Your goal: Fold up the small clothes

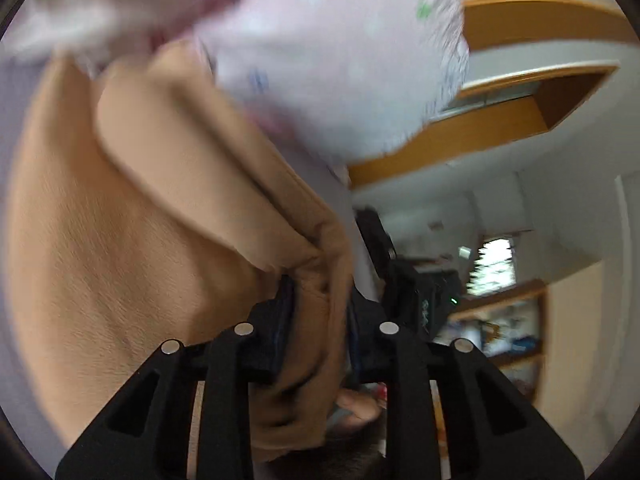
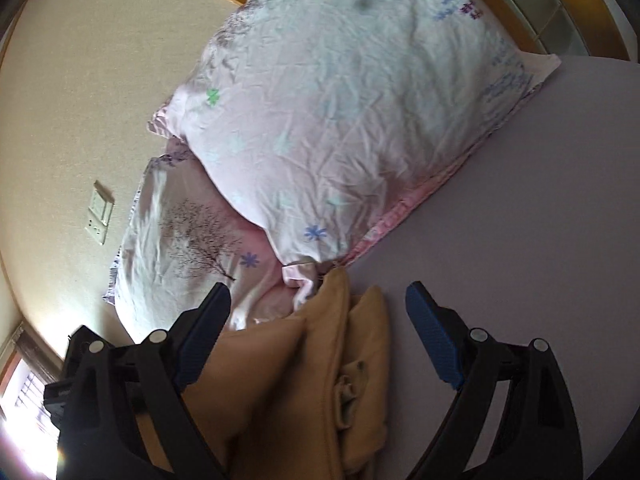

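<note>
Left tool (image 1: 320,320) pinching tan garment (image 1: 160,220); right tool (image 2: 320,344) spread, pillow (image 2: 340,112) sharp there only.

Left view: pillow (image 1: 320,52) motion-blurred, print unreadable. Tan garment (image 2: 288,392) cut off at bottom edge; shelf contents (image 1: 504,328) indistinct.

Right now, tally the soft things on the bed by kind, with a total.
Tan fleece garment: 1
Pink floral pillows: 2, the upper pillow and the lower pillow
Total: 3
</note>
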A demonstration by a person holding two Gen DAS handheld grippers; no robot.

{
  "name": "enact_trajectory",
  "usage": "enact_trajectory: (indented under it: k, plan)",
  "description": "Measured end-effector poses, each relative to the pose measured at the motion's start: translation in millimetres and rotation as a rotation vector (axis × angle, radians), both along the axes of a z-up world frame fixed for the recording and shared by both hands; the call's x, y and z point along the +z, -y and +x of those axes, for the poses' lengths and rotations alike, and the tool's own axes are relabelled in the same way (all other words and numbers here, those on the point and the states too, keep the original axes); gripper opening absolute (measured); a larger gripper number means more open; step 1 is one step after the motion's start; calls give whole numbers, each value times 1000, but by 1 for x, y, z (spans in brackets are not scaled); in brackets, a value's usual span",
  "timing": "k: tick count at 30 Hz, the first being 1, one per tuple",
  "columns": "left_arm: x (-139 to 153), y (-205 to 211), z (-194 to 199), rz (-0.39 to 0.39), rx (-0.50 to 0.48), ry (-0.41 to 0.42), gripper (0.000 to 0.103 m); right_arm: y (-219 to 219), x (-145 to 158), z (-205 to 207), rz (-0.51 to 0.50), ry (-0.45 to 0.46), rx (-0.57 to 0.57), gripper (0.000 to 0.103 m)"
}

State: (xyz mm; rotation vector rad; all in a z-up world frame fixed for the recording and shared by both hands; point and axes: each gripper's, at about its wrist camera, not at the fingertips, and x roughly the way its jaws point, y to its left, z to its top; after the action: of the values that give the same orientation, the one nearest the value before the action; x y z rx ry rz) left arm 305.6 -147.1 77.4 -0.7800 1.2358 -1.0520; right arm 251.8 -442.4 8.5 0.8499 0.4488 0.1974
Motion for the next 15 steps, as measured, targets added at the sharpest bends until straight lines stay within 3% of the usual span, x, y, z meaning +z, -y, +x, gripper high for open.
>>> enact_trajectory:
  k: [2,3,4,5,6,8,12,15]
  plan:
    - [-4,-6,-4,-94,-31,-42,24,9,0,-9,17,-2,10,89]
    - [4,-19,-6,-83,-11,7,27,12,1,-14,29,-1,28,89]
    - [14,-38,-9,-38,34,91,34,13,2,-18,34,-1,59,89]
    - [22,-54,-11,0,76,148,56,11,4,-23,24,-16,115,88]
    - [27,-70,-15,41,120,193,68,6,6,-26,6,-34,158,85]
    - [32,-97,-22,116,173,256,68,-7,8,-30,-45,-75,245,76]
    - [25,-110,-26,253,194,277,68,-28,5,-19,-150,-193,291,74]
    - [8,-114,-23,355,198,267,68,-31,-10,8,-120,-303,304,74]
